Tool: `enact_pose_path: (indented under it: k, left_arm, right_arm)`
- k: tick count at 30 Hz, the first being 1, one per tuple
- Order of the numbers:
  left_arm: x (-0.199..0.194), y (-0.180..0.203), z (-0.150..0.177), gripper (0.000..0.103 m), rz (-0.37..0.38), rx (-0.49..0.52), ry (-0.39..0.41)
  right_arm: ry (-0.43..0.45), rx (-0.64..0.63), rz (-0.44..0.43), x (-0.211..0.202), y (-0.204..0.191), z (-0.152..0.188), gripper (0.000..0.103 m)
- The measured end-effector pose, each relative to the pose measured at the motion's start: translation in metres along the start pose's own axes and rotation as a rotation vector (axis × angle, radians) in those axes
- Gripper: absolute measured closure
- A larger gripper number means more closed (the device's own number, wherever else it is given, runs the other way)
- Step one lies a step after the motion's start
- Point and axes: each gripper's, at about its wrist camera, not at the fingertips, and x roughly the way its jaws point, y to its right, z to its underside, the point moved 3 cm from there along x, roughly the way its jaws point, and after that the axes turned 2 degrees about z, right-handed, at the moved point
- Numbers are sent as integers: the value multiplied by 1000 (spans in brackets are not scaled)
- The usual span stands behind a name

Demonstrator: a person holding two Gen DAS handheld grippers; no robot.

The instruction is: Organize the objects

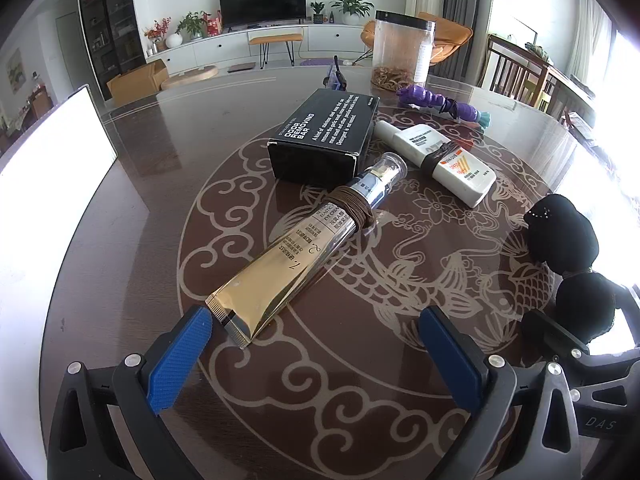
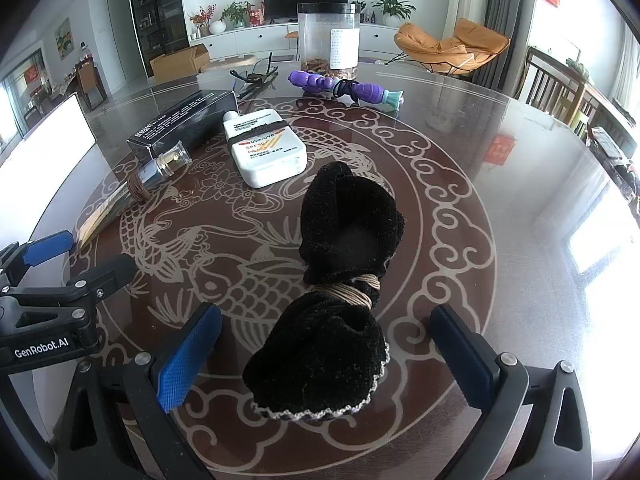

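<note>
A gold tube point(image 1: 288, 260) with a brown band wound round its neck lies slantwise on the round table point(image 1: 168, 152); its crimped end rests beside the left finger of my open left gripper point(image 1: 316, 324), whose jaws are empty. A black box point(image 1: 324, 136) and a white sunscreen bottle point(image 1: 440, 162) with a dark band lie behind it. A black velvet cloth point(image 2: 340, 304), tied at its middle with a beige band point(image 2: 352, 290), lies between the wide-open fingers of my right gripper point(image 2: 324, 336), untouched. In the left wrist view the cloth point(image 1: 568, 248) sits at the right.
A purple toy point(image 2: 348, 88) with a dark band lies at the back, with a clear jar point(image 2: 328, 36) behind it. Dark glasses point(image 2: 256, 76) rest near the far edge. A white panel point(image 1: 52, 168) stands at the table's left. Wooden chairs point(image 2: 560, 92) stand to the right.
</note>
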Motion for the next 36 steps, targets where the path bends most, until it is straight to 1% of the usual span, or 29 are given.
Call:
enact_pose_path:
  k: [3, 4, 5, 6, 8, 9, 11, 13, 14, 16, 17, 19, 36]
  left_arm:
    - [3, -1, 3, 0, 0, 0, 0]
    - [0, 0, -1, 0, 0, 0, 0]
    - [3, -1, 3, 0, 0, 0, 0]
    - [0, 0, -1, 0, 0, 0, 0]
    - [3, -1, 2, 0, 0, 0, 0]
    - [1, 0, -1, 0, 0, 0, 0]
    - [3, -1, 2, 0, 0, 0, -1]
    - [0, 0, -2, 0, 0, 0, -1]
    - [3, -1, 2, 0, 0, 0, -1]
    - [1, 0, -2, 0, 0, 0, -1]
    - [3, -1, 1, 0, 0, 0, -1]
    - [1, 0, -2, 0, 0, 0, -1]
    - [2, 0, -3, 0, 0, 0, -1]
  right_arm:
    - [0, 0, 0, -1, 0, 0, 0]
    - [0, 0, 0, -1, 0, 0, 0]
    - [0, 0, 0, -1, 0, 0, 0]
    - [0, 0, 0, -1, 0, 1, 0]
    - [0, 0, 0, 0, 0, 1, 0]
    - [0, 0, 0, -1, 0, 1, 0]
    - [0, 0, 0, -2, 0, 1, 0]
    - [0, 0, 0, -2, 0, 1, 0]
    - [0, 0, 0, -2, 0, 1, 0]
    - [0, 0, 0, -2, 0, 1, 0]
    - [0, 0, 0, -2, 0, 1, 0]
    - [0, 0, 0, -2, 0, 1, 0]
    - [1, 0, 1, -2, 0, 1, 0]
